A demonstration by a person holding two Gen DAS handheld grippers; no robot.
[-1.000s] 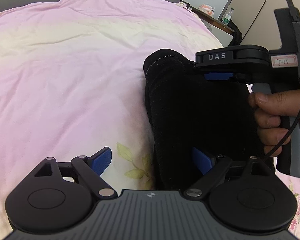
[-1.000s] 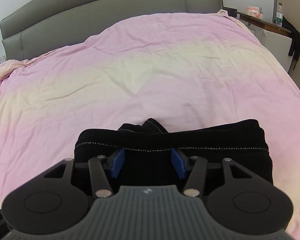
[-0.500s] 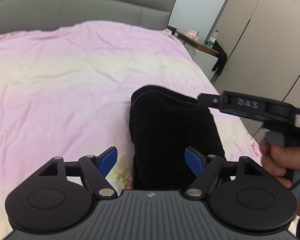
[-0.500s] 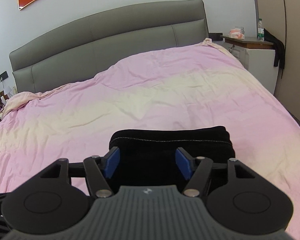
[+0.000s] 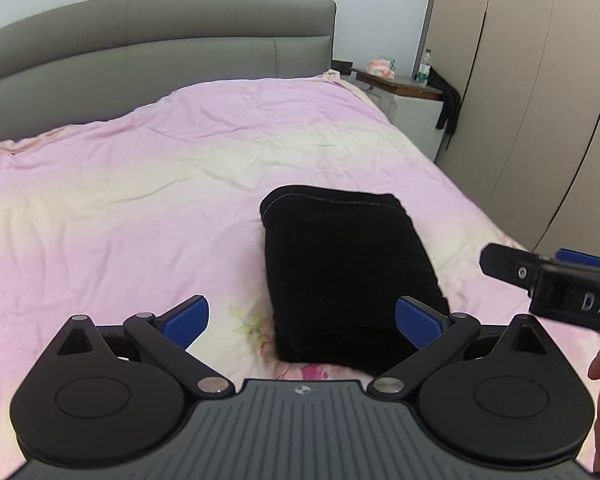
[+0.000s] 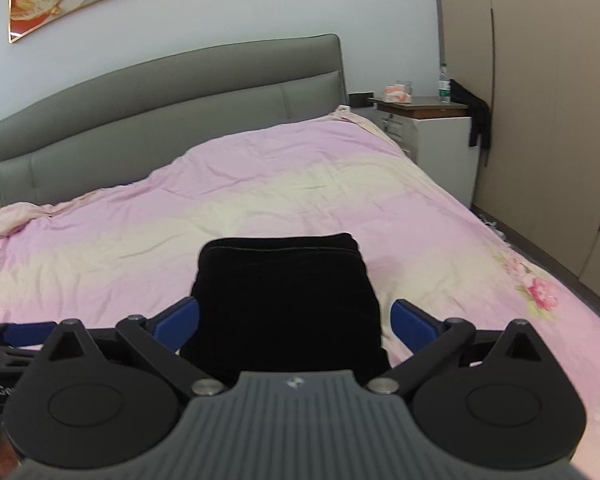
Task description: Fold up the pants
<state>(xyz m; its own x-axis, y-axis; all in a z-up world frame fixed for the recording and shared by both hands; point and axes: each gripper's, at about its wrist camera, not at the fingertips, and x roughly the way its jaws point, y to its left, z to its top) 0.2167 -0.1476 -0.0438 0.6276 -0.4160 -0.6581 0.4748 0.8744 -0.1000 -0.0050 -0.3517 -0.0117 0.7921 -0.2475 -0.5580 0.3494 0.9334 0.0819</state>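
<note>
The black pants (image 5: 348, 272) lie folded into a compact rectangle on the pink bed cover (image 5: 140, 200). They show in the right wrist view (image 6: 284, 300) too. My left gripper (image 5: 302, 320) is open and empty, raised above the near end of the pants. My right gripper (image 6: 294, 322) is open and empty, also held above and behind the pants. The right gripper shows at the right edge of the left wrist view (image 5: 548, 280). Part of the left gripper shows at the left edge of the right wrist view (image 6: 4, 344).
A grey padded headboard (image 6: 172, 96) stands at the far end of the bed. A white nightstand (image 6: 436, 136) with a bottle and a tissue box stands at the right. Beige wardrobe doors (image 6: 548, 120) run along the right wall.
Both grippers have pulled back and up from the pants. The right gripper has opened wider. The pants now lie free as a neat folded stack.
</note>
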